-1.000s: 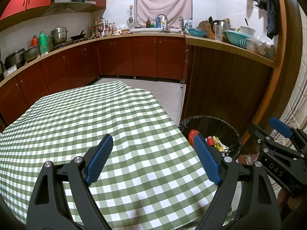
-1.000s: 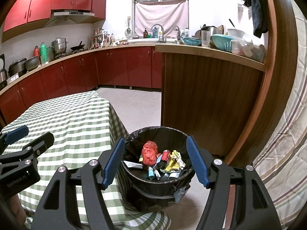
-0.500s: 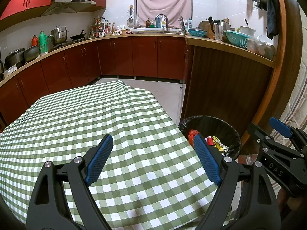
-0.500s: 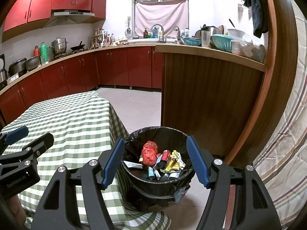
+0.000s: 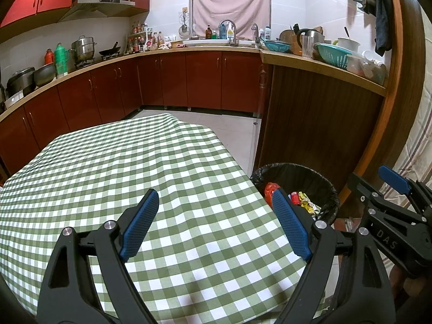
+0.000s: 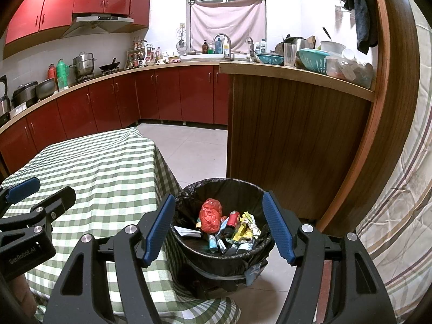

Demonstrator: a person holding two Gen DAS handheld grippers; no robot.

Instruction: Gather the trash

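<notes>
A round bin with a black liner [image 6: 244, 186] stands on the floor at the table's right edge; it also shows in the left wrist view [image 5: 322, 182]. Inside lie a crumpled red bag [image 6: 210, 214], a yellow wrapper [image 6: 247, 225], a white paper [image 6: 186, 232] and small tubes. My right gripper [image 6: 218, 224] is open and empty, held above the bin's near rim. My left gripper [image 5: 214, 222] is open and empty, above the green checked tablecloth [image 5: 113, 167]. No trash shows on the cloth.
A wooden counter side [image 6: 291, 140] stands right behind the bin. A striped curtain [image 6: 399, 216] hangs at the far right. Red cabinets [image 5: 113, 91] and a cluttered worktop run along the back. Tiled floor [image 6: 189, 148] lies between the table and the cabinets.
</notes>
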